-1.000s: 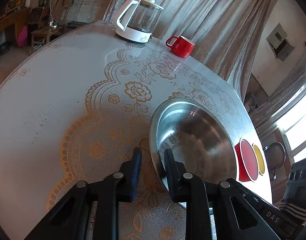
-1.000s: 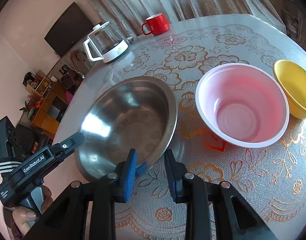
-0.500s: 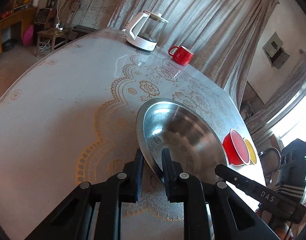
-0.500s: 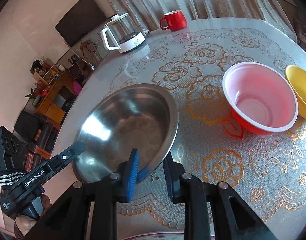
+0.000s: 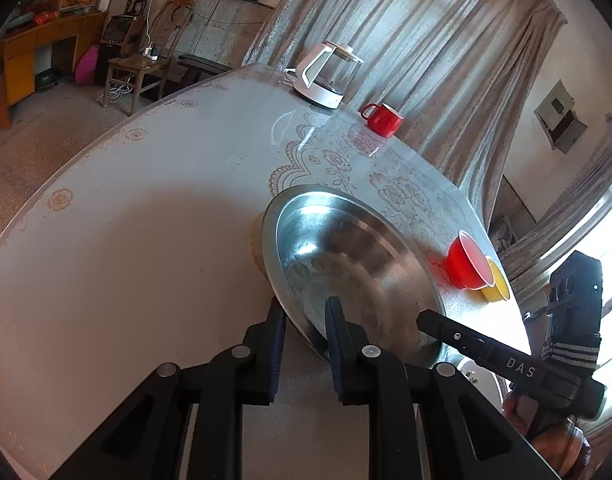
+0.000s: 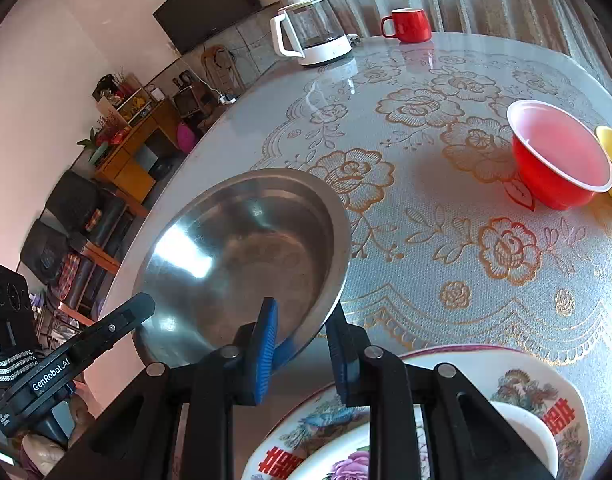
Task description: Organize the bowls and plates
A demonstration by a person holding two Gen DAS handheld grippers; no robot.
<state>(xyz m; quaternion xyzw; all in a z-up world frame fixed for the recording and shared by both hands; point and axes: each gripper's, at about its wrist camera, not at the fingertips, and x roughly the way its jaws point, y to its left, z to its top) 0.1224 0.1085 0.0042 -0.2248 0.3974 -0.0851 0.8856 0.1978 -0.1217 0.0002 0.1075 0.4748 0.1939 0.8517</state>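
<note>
Right wrist: 2 grippers clamp round steel bowl (image 6: 242, 248) (shiny, dented).

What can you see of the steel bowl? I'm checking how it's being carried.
The steel bowl is wide, shallow and shiny, with a flat flared rim and an empty, reflective inside showing faint round marks. It sits tilted over the table, not flat. The left hand-held gripper pinches one side of its rim, and the right hand-held gripper pinches the other. Whether its base touches the table cannot be told.
</note>
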